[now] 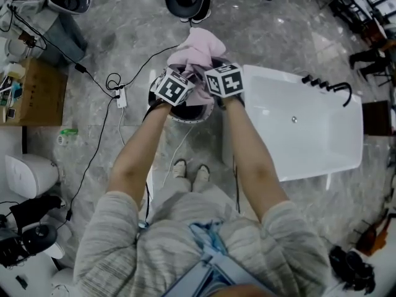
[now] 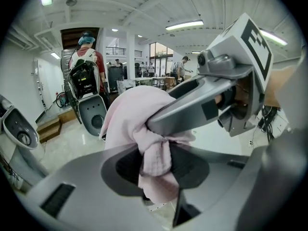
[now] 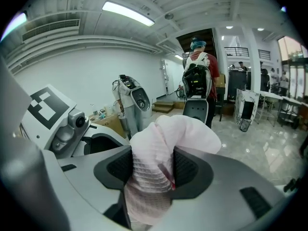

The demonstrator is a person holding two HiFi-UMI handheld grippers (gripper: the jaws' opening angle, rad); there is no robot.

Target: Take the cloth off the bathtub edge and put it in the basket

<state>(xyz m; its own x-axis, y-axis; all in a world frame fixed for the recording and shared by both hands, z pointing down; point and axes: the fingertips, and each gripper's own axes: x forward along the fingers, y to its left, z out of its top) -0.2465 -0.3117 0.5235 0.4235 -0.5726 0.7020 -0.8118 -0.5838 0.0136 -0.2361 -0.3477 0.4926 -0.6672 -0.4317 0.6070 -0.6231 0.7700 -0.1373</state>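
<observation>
The cloth (image 1: 197,49) is held clear of the bathtub (image 1: 322,135), clamped by the left hand-held gripper (image 2: 156,158) and the right hand-held gripper (image 3: 153,170) over the basket (image 1: 180,117) at frame centre. Release is judged outstanding.

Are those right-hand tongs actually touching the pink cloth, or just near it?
Touching. The right gripper view shows the right tongs with both jaws pressed into the pink cloth, bunching it between them.

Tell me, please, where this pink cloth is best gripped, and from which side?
Grip a gathered bunch of the pink cloth from the person's side, as the left gripper and right gripper do: it is limp and crumpled, so thick folds fill the jaws.
</observation>
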